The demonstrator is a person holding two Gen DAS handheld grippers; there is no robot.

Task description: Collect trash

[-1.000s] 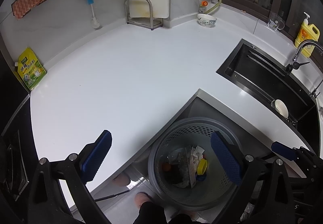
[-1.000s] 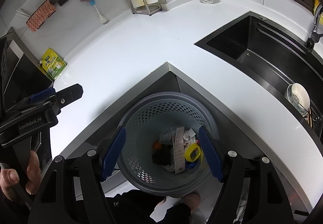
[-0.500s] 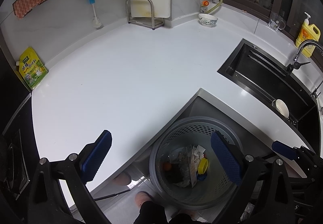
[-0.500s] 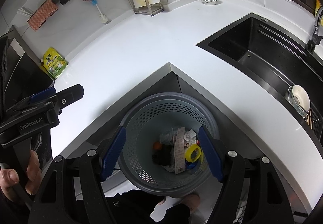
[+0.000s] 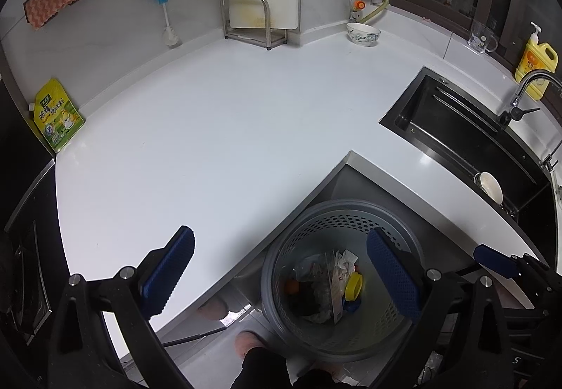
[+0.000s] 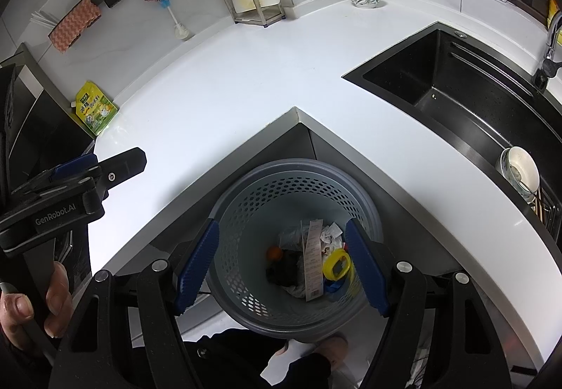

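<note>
Plainly, most of the work looked done: the trash (image 6: 309, 259) lay at the bottom of the bin (image 6: 246, 185), low in the middle of the right wrist view, and the counter (image 5: 210, 129) showed no loose scraps that I could see. My right gripper (image 6: 282, 261) hung over the bin with its jaws wide apart and nothing between them. My left gripper (image 5: 281, 278) was likewise spread and empty, one pad over the counter edge, the other over the bin rim. At the left edge, a yellow pouch (image 5: 56, 117) leaned by the wall; whether that counted as trash I could not judge. In the bin I made out a receipt (image 6: 314, 259), a yellow lid (image 6: 337, 266) and something orange (image 6: 274, 252); the dark heap under them was unreadable. My gripper frames hid the floor below. A bowl (image 6: 520, 175) sat in the sink (image 6: 439, 73), lower right, partly cut off.
</note>
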